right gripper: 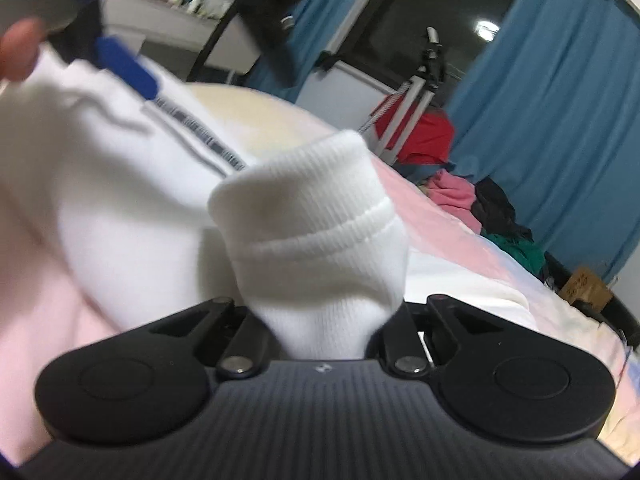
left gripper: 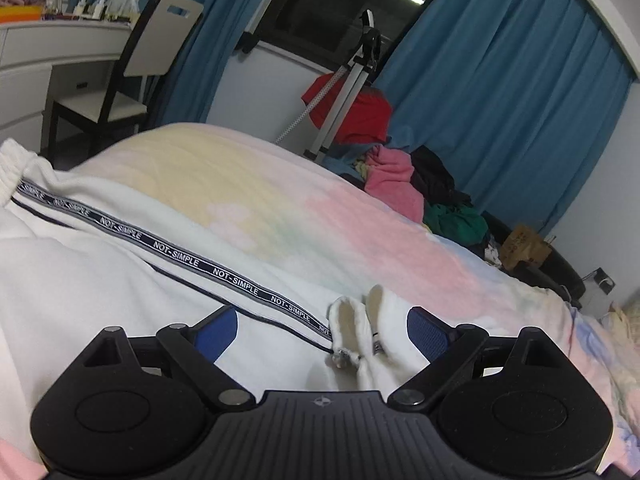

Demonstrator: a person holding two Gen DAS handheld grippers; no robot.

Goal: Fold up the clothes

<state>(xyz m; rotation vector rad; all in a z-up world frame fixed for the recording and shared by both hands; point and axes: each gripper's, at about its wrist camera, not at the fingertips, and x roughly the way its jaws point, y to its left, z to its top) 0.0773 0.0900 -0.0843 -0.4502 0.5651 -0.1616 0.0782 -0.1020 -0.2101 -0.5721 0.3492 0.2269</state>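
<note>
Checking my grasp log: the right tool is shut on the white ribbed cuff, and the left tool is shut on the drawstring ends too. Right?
Half right. The right tool is shut on the ribbed cuff, but the left wrist view shows the left tool open, its blue pads apart on either side of the drawstring ends.

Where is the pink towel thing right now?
In the left wrist view, the pink cloth sits right of centre in the clothes pile past the bed, below the red garment.

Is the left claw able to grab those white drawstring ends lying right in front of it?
Probably yes. The left claw is open, and the drawstring ends of the white pants lie between its blue pads with nothing over them. The right claw is busy gripping a white cuff.
</note>
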